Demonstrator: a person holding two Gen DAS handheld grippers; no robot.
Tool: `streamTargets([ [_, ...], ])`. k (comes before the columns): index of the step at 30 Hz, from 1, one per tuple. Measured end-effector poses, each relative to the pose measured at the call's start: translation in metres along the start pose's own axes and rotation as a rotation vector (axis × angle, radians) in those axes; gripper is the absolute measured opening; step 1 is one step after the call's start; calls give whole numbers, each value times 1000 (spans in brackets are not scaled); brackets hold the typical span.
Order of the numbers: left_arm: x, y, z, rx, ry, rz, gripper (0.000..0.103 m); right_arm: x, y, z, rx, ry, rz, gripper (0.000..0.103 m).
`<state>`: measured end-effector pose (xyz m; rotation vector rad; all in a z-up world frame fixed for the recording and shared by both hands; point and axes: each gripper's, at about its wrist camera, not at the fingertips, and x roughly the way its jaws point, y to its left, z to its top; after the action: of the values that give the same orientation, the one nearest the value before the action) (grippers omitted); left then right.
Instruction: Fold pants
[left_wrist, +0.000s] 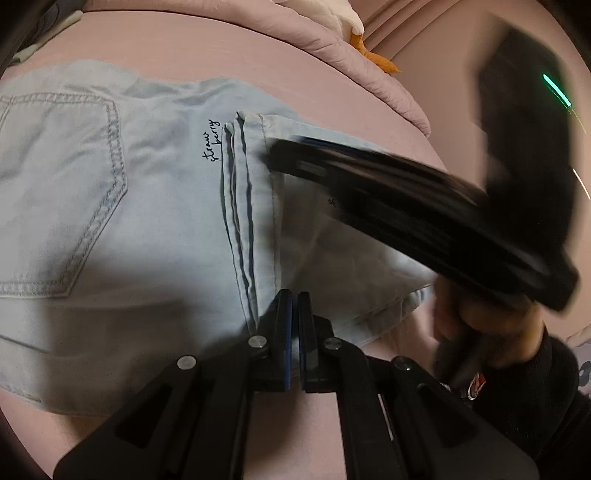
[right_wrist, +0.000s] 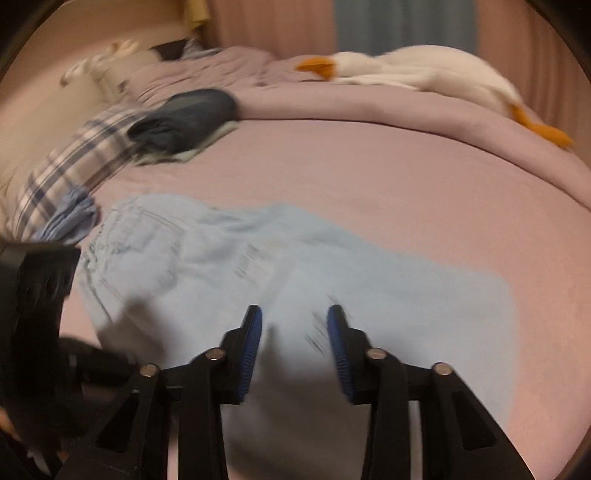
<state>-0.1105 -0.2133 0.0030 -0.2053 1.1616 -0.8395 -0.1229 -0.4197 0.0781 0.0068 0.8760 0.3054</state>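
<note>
The left gripper (left_wrist: 294, 299) points down at a slant over the bed (left_wrist: 280, 70), its fingers (left_wrist: 282, 321) pressed nearly together at the near end of the folded hem of the light blue jeans (left_wrist: 147, 206). Whether cloth is pinched between them cannot be told. Beyond these fingers the hem's stacked folds run away towards a small handwritten mark; to their left lies a stitched back pocket (left_wrist: 59, 192).

The right gripper (right_wrist: 294, 314) also tilts downward, blurred. Its fingers (right_wrist: 251, 347) stand partly apart over the jeans (right_wrist: 332, 280), the cloth showing in the gap and the pads not pressing on it. In the left wrist view it crosses above the hem from the right, held by a hand (left_wrist: 491, 325) in a dark sleeve.

Far beyond the right fingers lie a dark folded garment (right_wrist: 184, 118), a plaid pillow (right_wrist: 74, 166) and a white goose plush (right_wrist: 424, 70) on the pink duvet (right_wrist: 369, 107).
</note>
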Motion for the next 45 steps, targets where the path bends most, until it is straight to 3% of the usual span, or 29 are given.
streamTargets([
  [4,-4,-3,-1,8,-5,-4,3,57,23,19,-47,125,-51,24],
  [8,-7,2,-3,-12,4,-33,2,64,26,31,-17,91,-45,25],
  [12,-17,6,-7,-29,-14,-62,2,25,9,24,115,-4,21,25],
  [15,-30,4,-9,-12,-46,-61,12,-13,4,-2,113,-37,-67,25],
  [17,-47,6,-11,-18,-91,-17,46,-30,5,-23,83,-25,-153,24],
  [18,-55,9,-13,-24,-113,-5,53,-38,6,-38,68,-9,-210,24],
  [21,-82,27,-17,-80,-174,25,54,-46,8,-75,72,55,-291,24],
  [23,-99,42,-20,-139,-208,46,55,-43,12,-102,80,100,-297,24],
  [25,-122,62,-34,-217,-248,75,55,-50,21,-110,53,53,-310,24],
  [28,-144,81,-52,-308,-285,90,62,-55,30,-104,47,64,-338,25],
  [30,-156,96,-66,-386,-308,95,64,-61,37,-95,60,19,-293,25],
  [35,-158,121,-84,-574,-338,-9,64,-53,62,-81,37,-34,-219,25],
  [41,-147,139,-58,-674,-402,-59,69,-36,86,-72,-12,-30,-157,25],
  [45,-148,140,-44,-694,-470,-32,72,-35,92,-71,-26,-31,-144,25],
])
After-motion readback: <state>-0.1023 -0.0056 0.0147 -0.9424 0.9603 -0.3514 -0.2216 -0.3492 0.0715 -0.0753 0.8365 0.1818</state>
